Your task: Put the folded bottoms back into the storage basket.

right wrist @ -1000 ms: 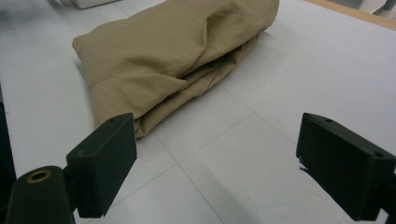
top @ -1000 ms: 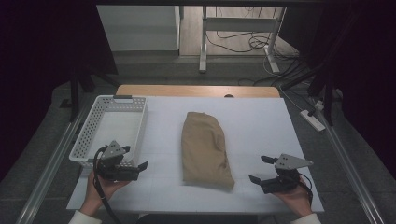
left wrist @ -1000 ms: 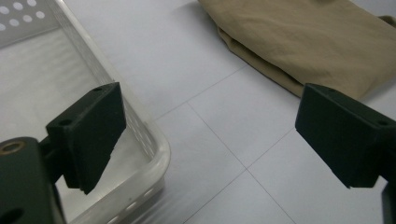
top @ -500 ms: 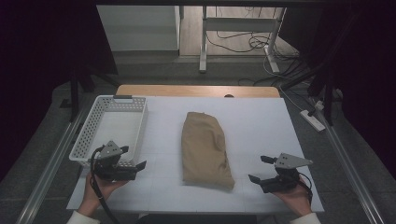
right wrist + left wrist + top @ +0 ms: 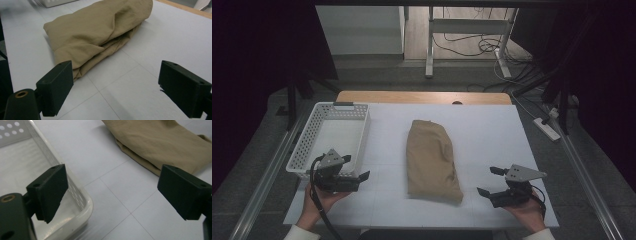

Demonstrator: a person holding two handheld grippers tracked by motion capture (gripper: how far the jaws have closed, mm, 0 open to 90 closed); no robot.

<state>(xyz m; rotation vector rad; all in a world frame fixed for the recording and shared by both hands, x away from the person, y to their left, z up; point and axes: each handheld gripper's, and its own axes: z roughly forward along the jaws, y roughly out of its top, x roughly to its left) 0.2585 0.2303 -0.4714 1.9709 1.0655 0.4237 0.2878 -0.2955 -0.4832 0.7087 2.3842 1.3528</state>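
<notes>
On the table (image 5: 492, 130), the folded cloth (image 5: 432, 160) is flanked by both hand-held grippers, left (image 5: 353, 176) and right (image 5: 490, 184), held apart and seemingly barely shifted, so grasping is not yet begun.

L gripper (image 5: 353, 170) slid slightly back from the white basket (image 5: 307, 145) toward the table's near edge, jaws kept wide, R gripper (image 5: 492, 181) & tan cloth (image 5: 432, 160) unchanged

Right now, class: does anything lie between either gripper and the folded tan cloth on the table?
Nothing visible does. The left gripper and right gripper sit open on either side of the folded tan cloth, with bare white table between. The white basket stands off to the left, out of both paths.
</notes>
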